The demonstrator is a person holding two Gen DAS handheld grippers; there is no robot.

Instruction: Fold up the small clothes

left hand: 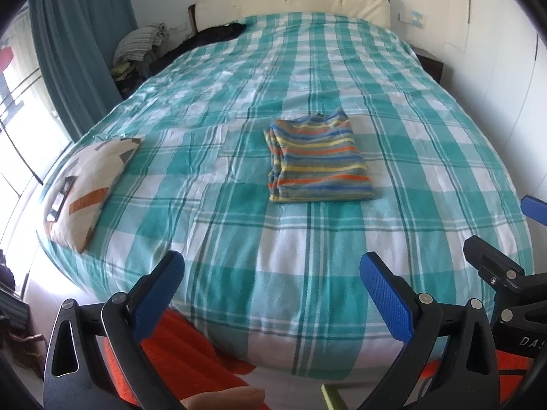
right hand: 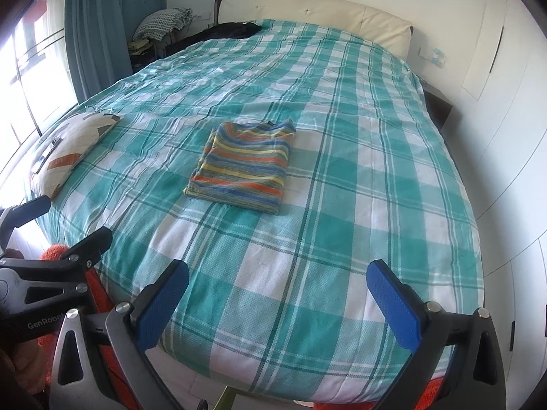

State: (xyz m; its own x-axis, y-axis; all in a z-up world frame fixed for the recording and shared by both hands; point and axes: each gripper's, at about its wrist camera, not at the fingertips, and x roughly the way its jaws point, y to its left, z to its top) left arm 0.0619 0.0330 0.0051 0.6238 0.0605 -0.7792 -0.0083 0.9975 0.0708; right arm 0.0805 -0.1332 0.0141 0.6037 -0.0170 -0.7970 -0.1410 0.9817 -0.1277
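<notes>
Striped garment (left hand: 319, 162): lying as a compact rectangle in about the middle of the bed, its layered edges showing along the left side; edges are looking fairly square, with a small collar or corner peeking out at the far edge.
Bed cover (left hand: 427, 157): green and white check; it is sitting bare around the garment on every side.
Left gripper (left hand: 271, 294): hovering at the near end of the bed, jaws spread wide, holding nothing; well apart from the garment.
Right gripper (right hand: 277, 299): also hovering at the near end, jaws spread wide and carrying nothing; well apart from the garment.
Done: judging by its shape, this 1 piece is looking fully folded.
Left: no other loose small clothes are showing on the cover, so little seems to be remaining here; a dark item (left hand: 218, 32) at the far left corner is too unclear to count.
Cushion (left hand: 89, 188): resting at the left edge, well clear of the garment.
</notes>
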